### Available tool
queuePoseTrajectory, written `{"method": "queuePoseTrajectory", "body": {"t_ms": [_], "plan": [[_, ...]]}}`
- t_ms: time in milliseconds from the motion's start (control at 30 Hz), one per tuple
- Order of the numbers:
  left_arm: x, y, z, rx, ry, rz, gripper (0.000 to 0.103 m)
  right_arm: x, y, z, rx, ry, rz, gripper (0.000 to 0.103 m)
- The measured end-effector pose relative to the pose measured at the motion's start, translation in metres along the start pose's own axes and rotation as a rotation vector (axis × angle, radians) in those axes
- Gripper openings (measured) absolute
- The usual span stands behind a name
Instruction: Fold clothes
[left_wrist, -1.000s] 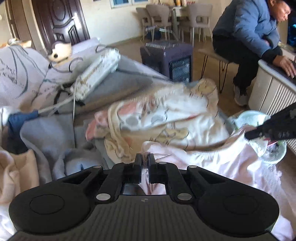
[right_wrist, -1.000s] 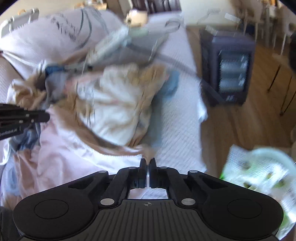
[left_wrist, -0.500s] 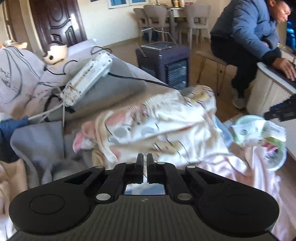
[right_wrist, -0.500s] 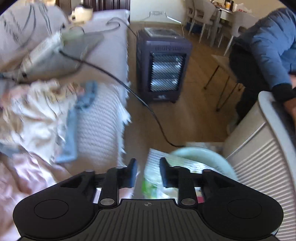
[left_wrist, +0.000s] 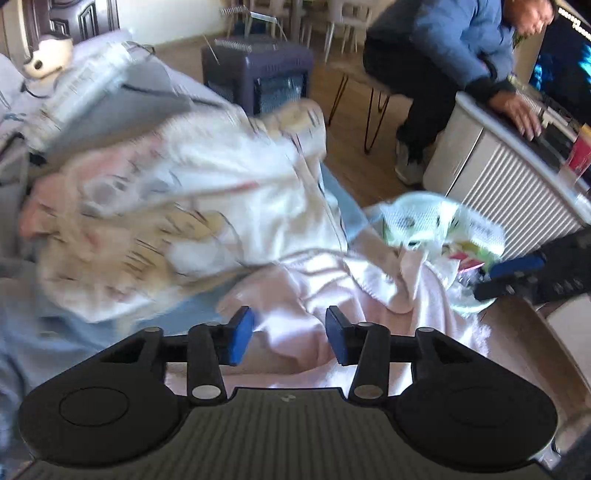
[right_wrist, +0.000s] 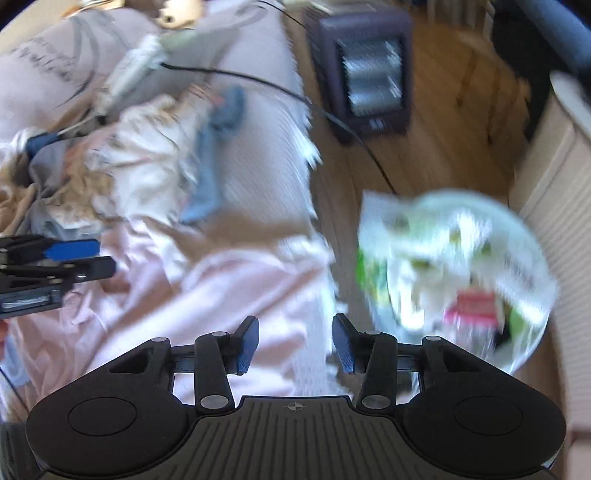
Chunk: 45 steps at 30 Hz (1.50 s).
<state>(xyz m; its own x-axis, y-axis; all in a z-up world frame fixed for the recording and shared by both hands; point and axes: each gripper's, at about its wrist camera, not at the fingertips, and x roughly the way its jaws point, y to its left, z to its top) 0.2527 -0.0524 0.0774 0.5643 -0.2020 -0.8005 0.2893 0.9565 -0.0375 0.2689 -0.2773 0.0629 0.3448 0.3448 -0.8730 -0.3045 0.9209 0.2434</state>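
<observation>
**Both grippers spread wide over the pink garment**

The left gripper (left_wrist: 290, 339) hangs just above the pink garment (left_wrist: 332, 295), its blue-padded fingers (left_wrist: 240, 339) parted with nothing between them. The right gripper (right_wrist: 295, 345) is likewise spread and empty, over the same garment's edge (right_wrist: 229, 291) where it drapes off the sofa (right_wrist: 258, 110). Just beside the pink garment, on the floor side, stands a pale green bin (right_wrist: 480, 266), blurred. Beyond the pink garment lies a cream printed garment (left_wrist: 184, 206), touching it. Farther off stands a dark heater (left_wrist: 266, 81), and a seated person in a blue jacket (left_wrist: 443, 40).
</observation>
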Motion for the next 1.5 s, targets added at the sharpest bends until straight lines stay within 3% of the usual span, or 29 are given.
{"method": "queuePoseTrajectory", "body": {"t_ms": [33,100,200,300,367,400,533,600,667,767,1000,1067,1133,1200,1400,1500], "plan": [[0.002,-0.001,0.001,-0.01,-0.01,0.001,0.002,0.005,-0.004,-0.006,0.043,0.017,0.003,0.044],[-0.006,-0.001,0.003,-0.018,-0.051,0.0,0.002,0.015,-0.008,-0.014,0.076,0.043,0.003,0.044],[-0.035,0.006,0.011,0.051,-0.141,0.144,0.002,0.025,-0.013,-0.022,0.098,0.067,0.016,0.044],[-0.048,0.035,0.021,0.032,-0.148,0.209,0.002,0.03,-0.013,-0.026,0.096,0.066,0.043,0.04],[-0.041,0.046,0.02,0.064,-0.115,0.255,0.002,0.033,-0.008,-0.028,0.075,0.071,0.035,0.003],[-0.038,0.049,0.017,0.069,-0.104,0.261,0.002,0.033,-0.006,-0.029,0.062,0.075,0.002,0.0],[-0.024,0.053,0.008,0.043,-0.076,0.28,0.009,0.022,-0.015,-0.033,0.061,0.071,-0.072,0.0],[-0.022,0.054,0.006,0.019,-0.052,0.302,0.035,0.018,-0.022,-0.035,0.07,0.075,-0.077,0.0],[-0.032,0.053,0.001,-0.007,-0.057,0.32,0.046,0.009,-0.028,-0.037,0.091,0.069,-0.064,0.003],[-0.056,0.052,-0.017,-0.033,-0.054,0.332,0.047,-0.01,-0.026,-0.043,0.116,0.082,-0.022,0.009],[-0.12,0.037,-0.103,-0.133,0.031,0.277,0.057,-0.046,0.016,-0.083,0.013,0.125,0.068,0.015],[-0.139,0.033,-0.127,-0.162,0.055,0.261,0.057,-0.052,0.029,-0.099,-0.004,0.141,0.089,0.027],[-0.157,0.029,-0.152,-0.191,0.079,0.245,0.062,-0.053,0.042,-0.116,0.017,0.174,0.056,0.038],[-0.175,0.025,-0.176,-0.219,0.104,0.229,0.062,-0.051,0.05,-0.133,0.045,0.221,0.023,0.039],[-0.169,0.009,-0.239,-0.235,0.14,0.214,0.063,-0.042,0.064,-0.158,0.126,0.32,0.001,0.039],[-0.153,0.008,-0.254,-0.256,0.157,0.237,0.063,-0.042,0.066,-0.152,0.166,0.298,-0.026,0.04]]}}
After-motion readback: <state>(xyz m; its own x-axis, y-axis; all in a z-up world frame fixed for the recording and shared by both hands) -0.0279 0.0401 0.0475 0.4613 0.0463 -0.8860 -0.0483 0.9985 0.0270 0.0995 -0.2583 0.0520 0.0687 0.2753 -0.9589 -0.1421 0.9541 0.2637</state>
